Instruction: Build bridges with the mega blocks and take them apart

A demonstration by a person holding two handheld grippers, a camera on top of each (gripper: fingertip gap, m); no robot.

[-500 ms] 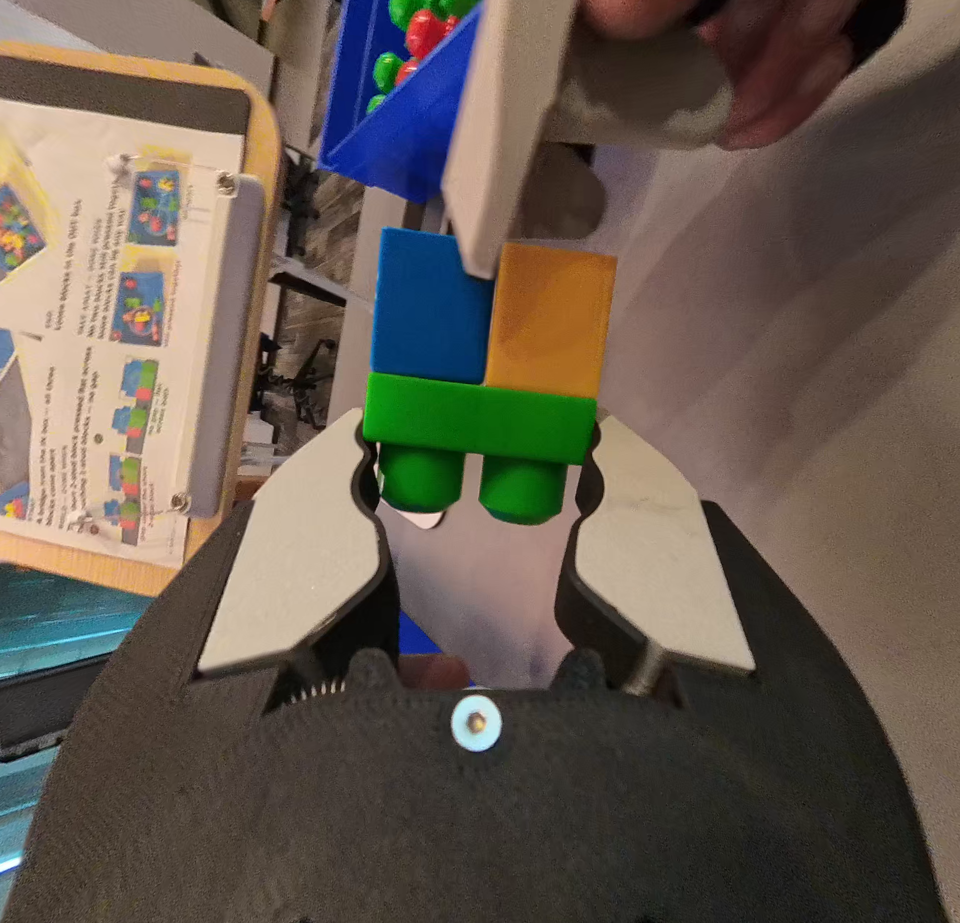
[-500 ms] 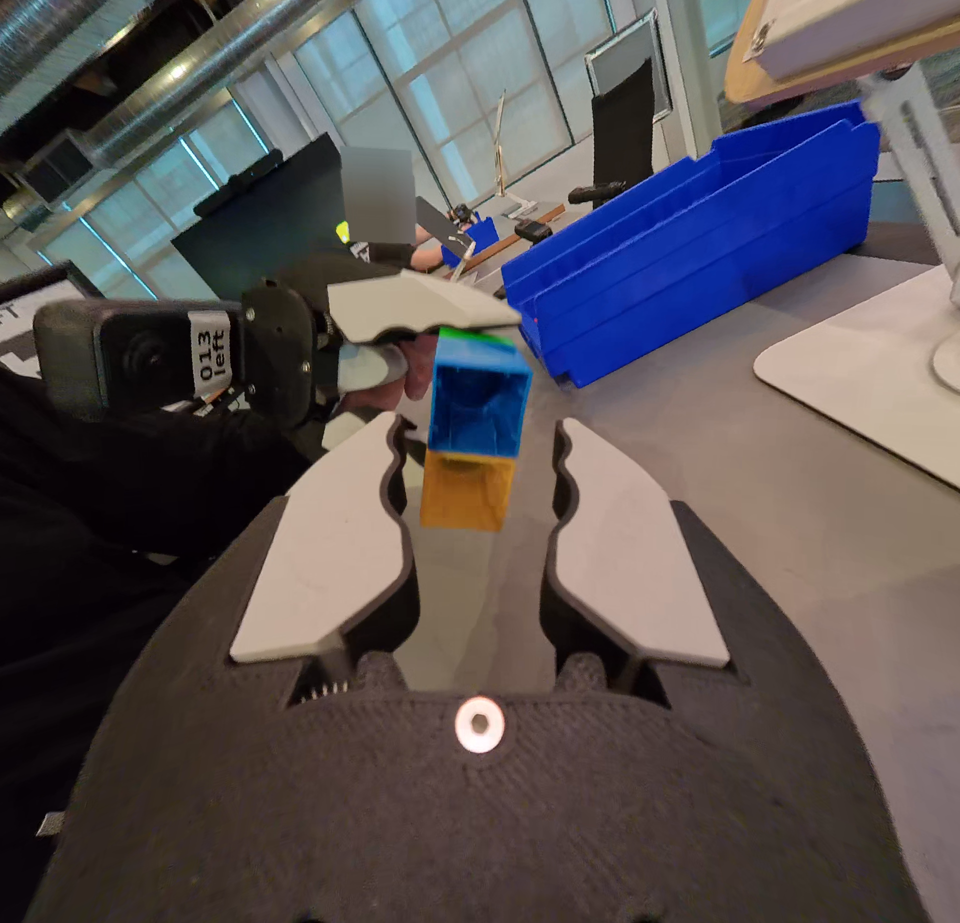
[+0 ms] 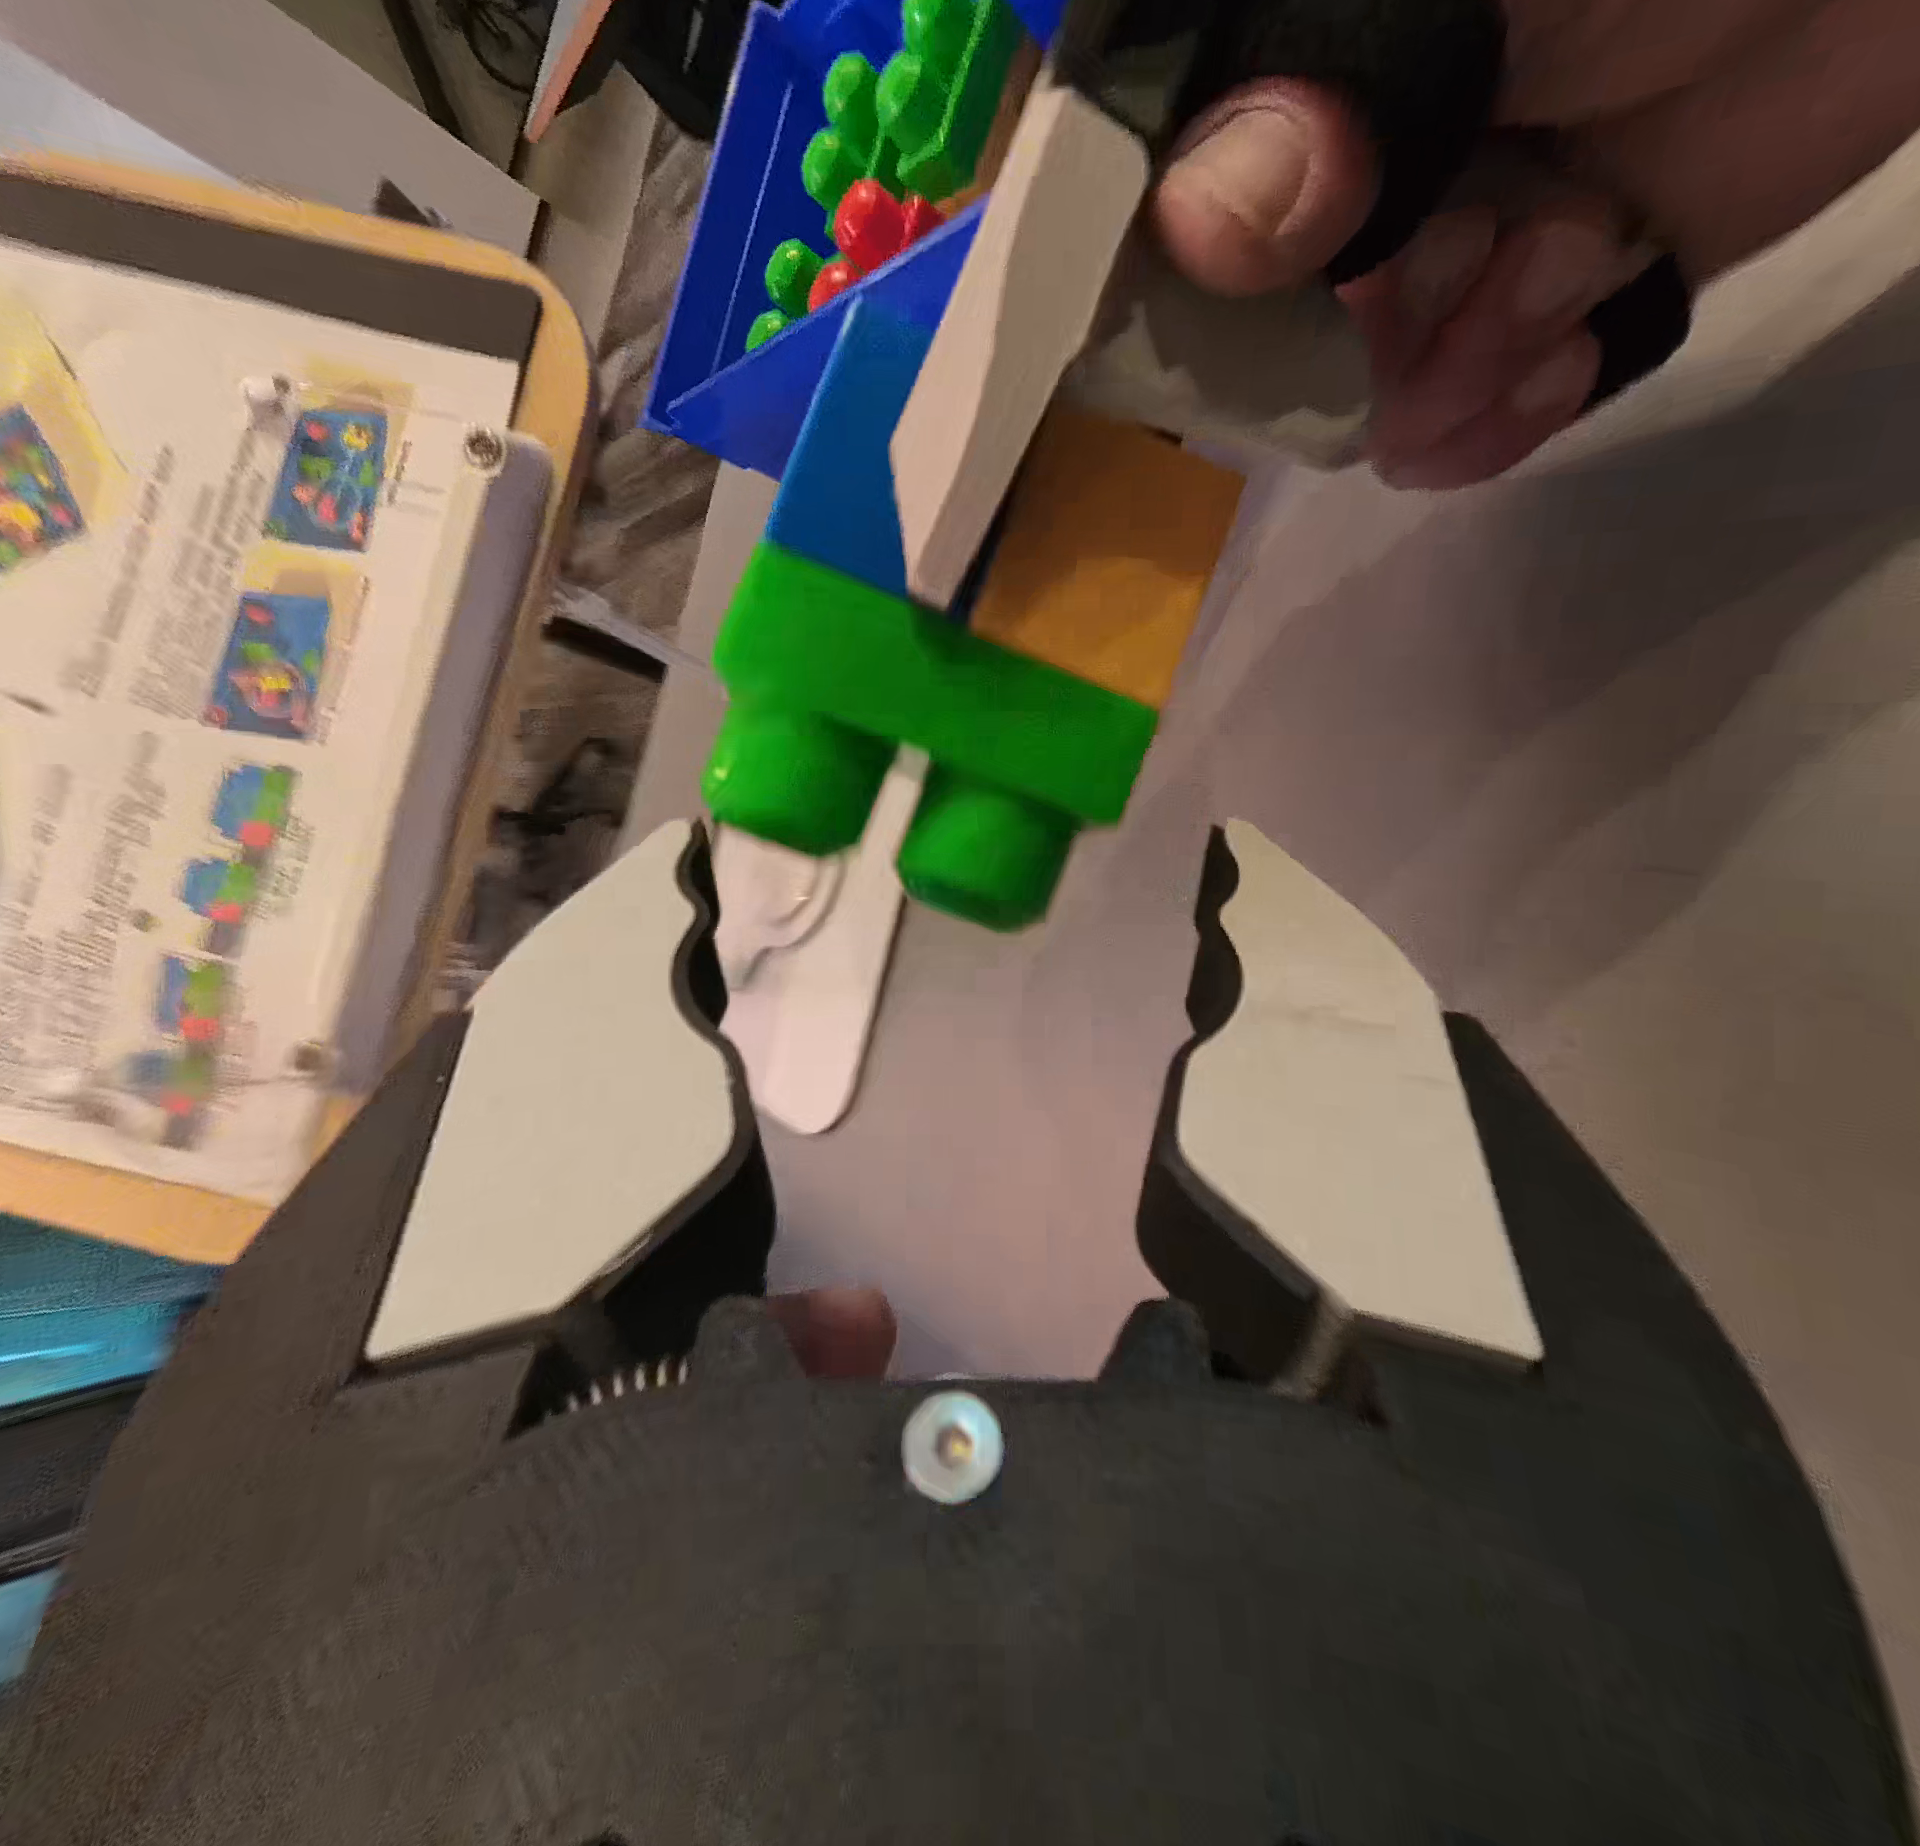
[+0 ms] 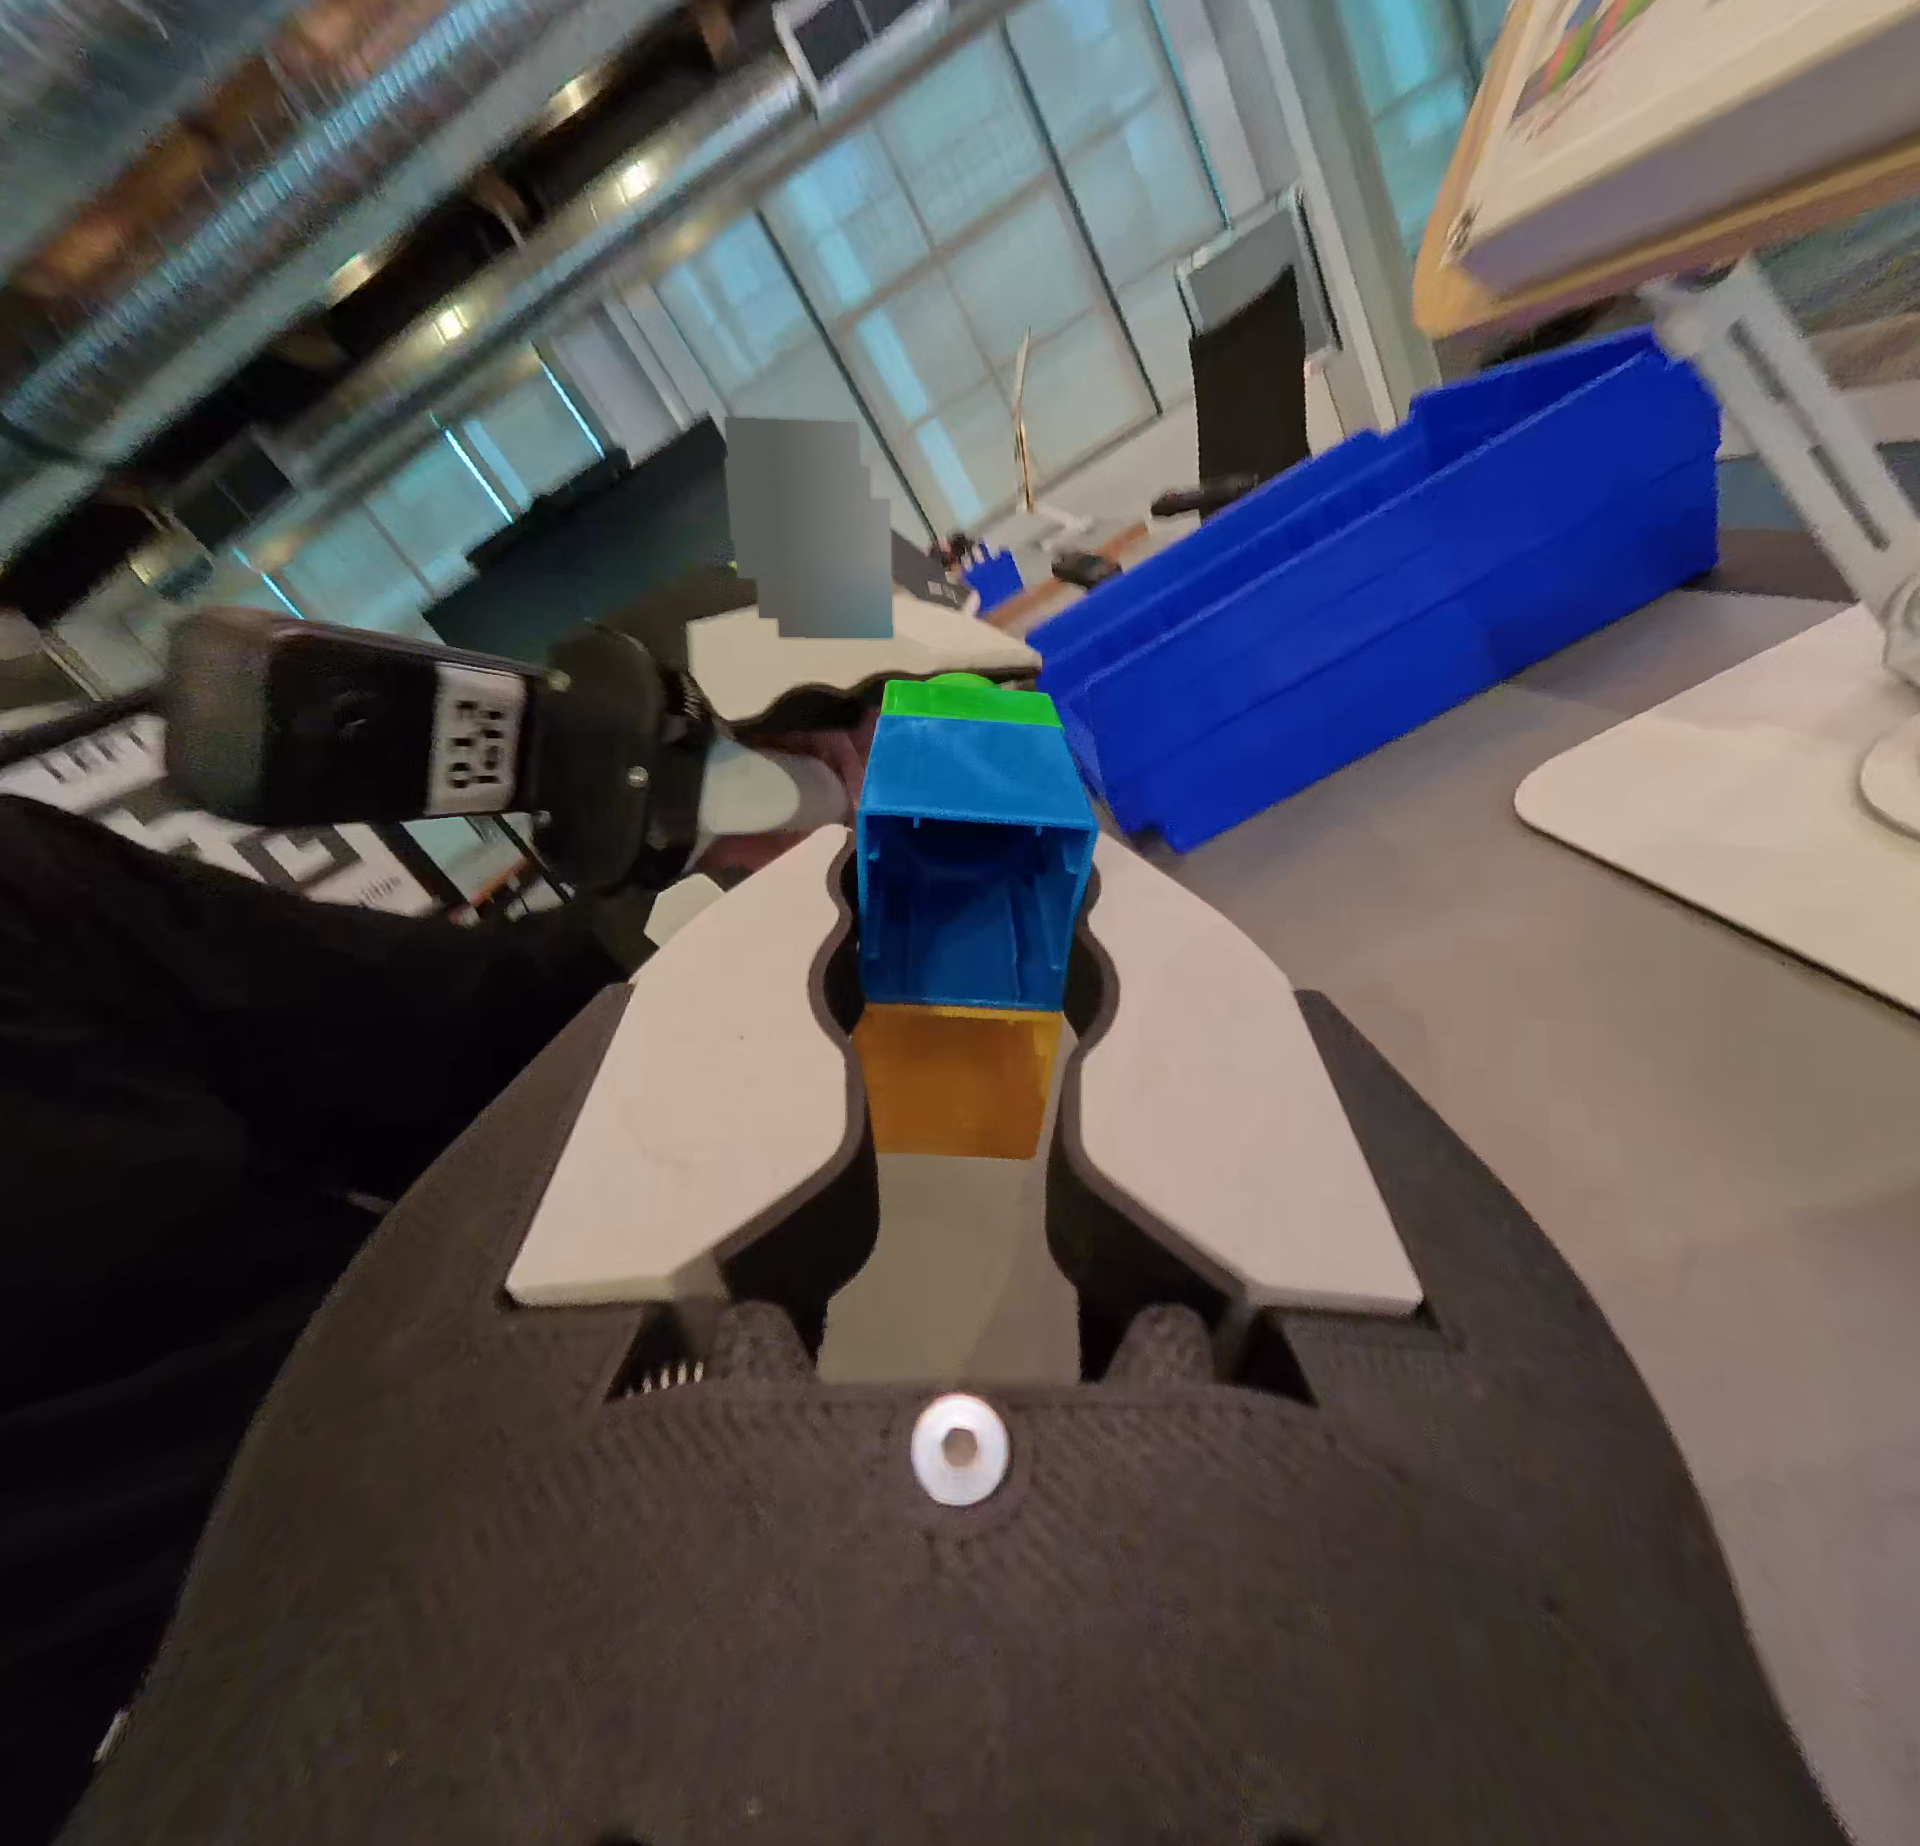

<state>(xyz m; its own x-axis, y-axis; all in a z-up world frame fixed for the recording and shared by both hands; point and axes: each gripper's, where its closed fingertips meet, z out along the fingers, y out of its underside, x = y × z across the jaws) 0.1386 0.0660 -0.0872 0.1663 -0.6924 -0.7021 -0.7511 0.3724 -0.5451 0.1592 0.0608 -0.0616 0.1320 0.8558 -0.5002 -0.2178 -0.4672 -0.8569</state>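
Three joined blocks: one green block (image 3: pixel 914 695), one blue block (image 4: pixel 971 903), one orange block (image 4: pixel 956 1079). Right hand-held gripper (image 4: pixel 971 923) clamps blue; left hand-held gripper (image 3: pixel 961 913) agape, bare.

Both wrist views face each other closely, sharing the block bridge (image 3: pixel 935 653) and blue bin (image 4: pixel 1403 601).

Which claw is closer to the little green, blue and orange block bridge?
Right. The right claw is clamped on the bridge's blue block and orange block. The left claw is open just short of the green block, not touching.
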